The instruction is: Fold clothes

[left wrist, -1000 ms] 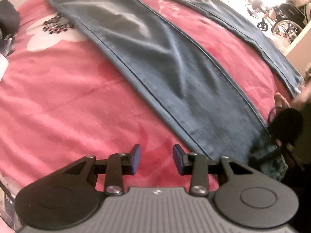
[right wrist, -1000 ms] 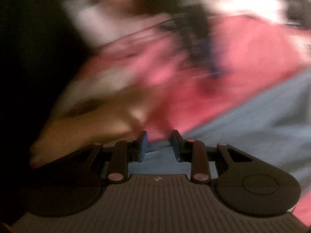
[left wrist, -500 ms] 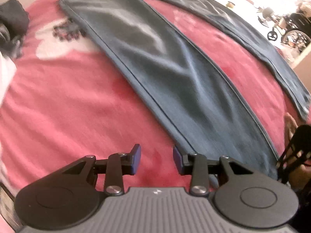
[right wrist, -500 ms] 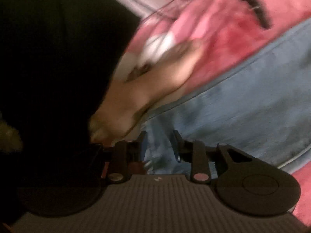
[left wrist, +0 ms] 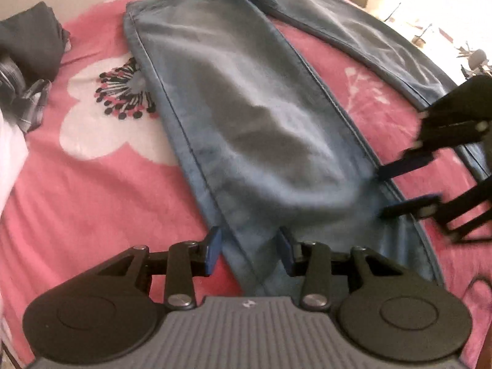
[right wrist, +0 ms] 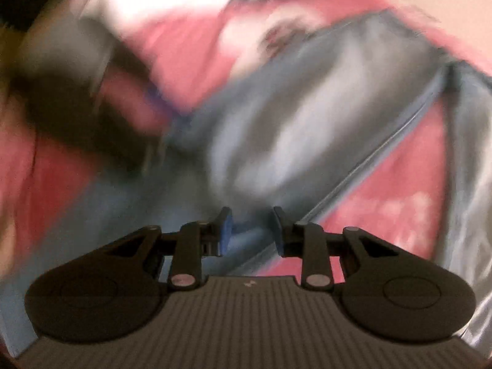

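Jeans: flat on pink bed, legs apart, unfolded.
Left gripper: jaws opening astride near hem, nothing pinched.
Right gripper: jaws spread, empty, beside hem.
Remaining: every fold.

The pink blanket lies bare and flat to the left of the jeans, open ground for a gripper as far as the dark folded clothes heaped at its far left edge. Between the two spread legs a wedge of blanket is also free. On the right, the right gripper reaches in over the near leg's edge, blocking that side for the left gripper.
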### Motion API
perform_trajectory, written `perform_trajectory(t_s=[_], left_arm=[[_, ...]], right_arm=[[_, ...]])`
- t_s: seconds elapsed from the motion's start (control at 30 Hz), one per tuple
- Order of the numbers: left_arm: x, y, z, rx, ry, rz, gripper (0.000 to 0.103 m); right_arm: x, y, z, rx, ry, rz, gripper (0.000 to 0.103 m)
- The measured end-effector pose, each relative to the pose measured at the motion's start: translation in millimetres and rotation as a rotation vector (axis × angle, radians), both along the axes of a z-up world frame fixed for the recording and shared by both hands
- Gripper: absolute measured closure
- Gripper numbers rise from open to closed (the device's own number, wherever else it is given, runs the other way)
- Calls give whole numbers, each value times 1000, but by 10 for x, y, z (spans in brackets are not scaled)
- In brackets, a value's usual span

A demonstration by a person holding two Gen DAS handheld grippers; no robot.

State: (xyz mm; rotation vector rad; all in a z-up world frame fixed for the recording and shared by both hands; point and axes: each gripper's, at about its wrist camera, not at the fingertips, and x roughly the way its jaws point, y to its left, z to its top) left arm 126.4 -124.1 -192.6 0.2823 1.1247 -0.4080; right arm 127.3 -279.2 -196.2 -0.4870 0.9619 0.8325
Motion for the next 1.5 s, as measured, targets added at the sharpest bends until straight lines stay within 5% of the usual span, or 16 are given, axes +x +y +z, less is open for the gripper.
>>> perform_trajectory(t_s=[0.13,0.27,0.47,0.57,0.7,0.9,1.03,1.13,1.27,1.5], left_arm=[[-37,236,99,-26,-16,-2,60],[82,202,197,-7,-113,-4,60],[486,-114,16,24,-92,100,58],[483,9,-14,-18,-80,133,58],[505,189,-26,-89,-58,158,57],[492,177,-39,-93,-66,182,57],[468,166,-47,-86,-85,179,57],[488,211,-51,-115,-78,195,56],[511,234,-54,-137,-68,200,56],[523,215,-59,-129,-69,189,55]], right_arm=[[-17,-275,162,-91,91,119,77],[319,-149,408,-99,-21,147,76],[1128,277,210,100,-121,-88,76],[1209,132,-52,12,-111,-105,78],[1411,-352,147,13,-118,-261,77],[1580,-229,348,213,-183,-303,77],[1767,74,143,185,-164,-252,79],[1937,-43,20,115,-184,-347,79],[2231,0,122,179,-222,-441,78],[2601,778,-124,219,-187,-421,76]])
